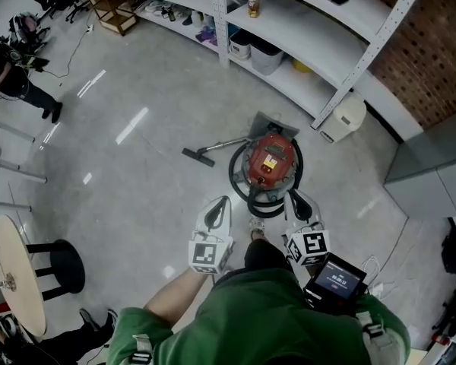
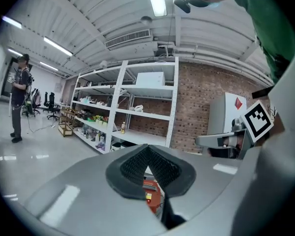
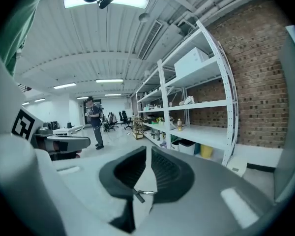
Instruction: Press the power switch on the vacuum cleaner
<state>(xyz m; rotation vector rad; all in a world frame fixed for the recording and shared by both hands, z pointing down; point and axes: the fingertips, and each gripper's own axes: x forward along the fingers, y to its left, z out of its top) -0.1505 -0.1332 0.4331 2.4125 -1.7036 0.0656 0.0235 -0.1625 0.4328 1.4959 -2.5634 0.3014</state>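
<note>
A red canister vacuum cleaner stands on the grey floor, ringed by its black hose, with a yellow label on top. Its wand ends in a black floor nozzle to the left. Both grippers hang just short of it, nearer to me. My left gripper is shut and empty; its view shows the red vacuum cleaner through the gap under the touching tips. My right gripper is at the canister's near right, shut to a thin slit, holding nothing. The switch itself is not clearly visible.
White shelving with boxes and bottles runs behind the vacuum; a white appliance sits at its foot. A grey cabinet is at the right, a round table and black stool at the left. A person stands far left.
</note>
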